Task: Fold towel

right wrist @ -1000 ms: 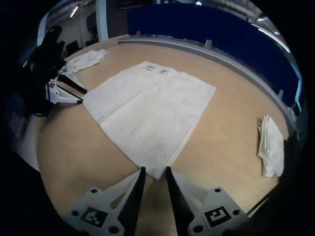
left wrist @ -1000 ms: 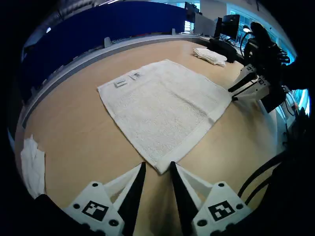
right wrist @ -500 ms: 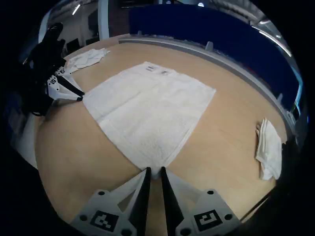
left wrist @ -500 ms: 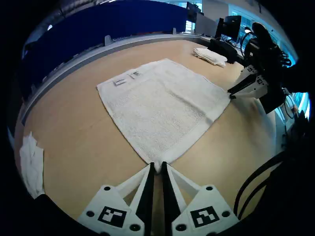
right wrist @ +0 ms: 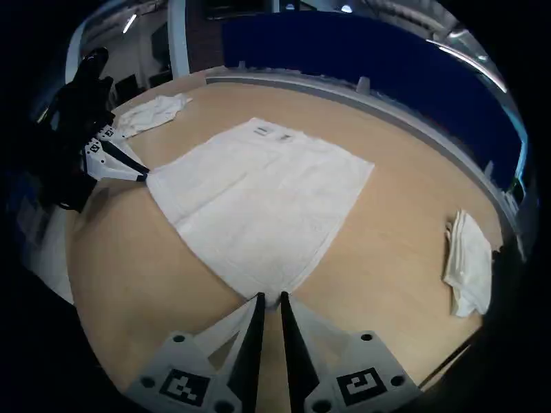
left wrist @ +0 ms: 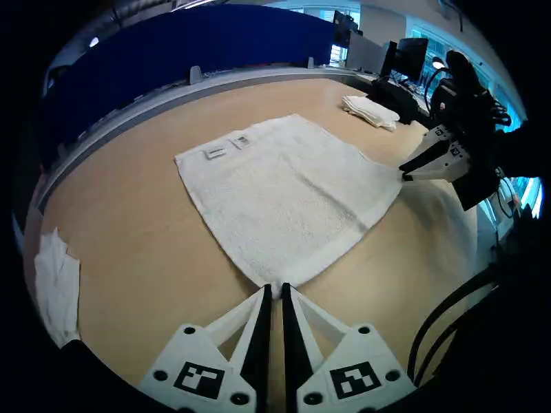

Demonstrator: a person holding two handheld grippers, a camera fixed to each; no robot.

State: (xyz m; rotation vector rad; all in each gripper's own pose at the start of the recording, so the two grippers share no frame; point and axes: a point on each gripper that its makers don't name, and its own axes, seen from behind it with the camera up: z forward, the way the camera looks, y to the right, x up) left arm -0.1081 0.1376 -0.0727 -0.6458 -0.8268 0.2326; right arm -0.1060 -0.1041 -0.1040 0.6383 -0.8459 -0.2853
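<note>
A white towel (left wrist: 289, 193) lies spread on the wooden table (left wrist: 138, 227), with two small labels near its far edge. My left gripper (left wrist: 274, 292) is shut on the towel's near corner and holds it a little off the table. In the right gripper view the same towel (right wrist: 262, 199) stretches away from my right gripper (right wrist: 270, 299), which is shut on its own near corner. Each view also shows the other gripper farther off: the right one (left wrist: 406, 173) at the towel's right corner, the left one (right wrist: 142, 176) at its left corner.
A folded white towel (left wrist: 370, 110) rests at the far right of the table; it appears as (right wrist: 148, 113) in the right gripper view. Another white cloth (left wrist: 55, 286) lies at the left edge, seen as (right wrist: 468, 265). A blue partition (left wrist: 172, 48) lines the back. Monitors (left wrist: 406, 55) stand at far right.
Both grippers went from open around the towel's corners to shut on them. The two pinched corners have since risen slightly, and the towel's near edges now pull taut.
</note>
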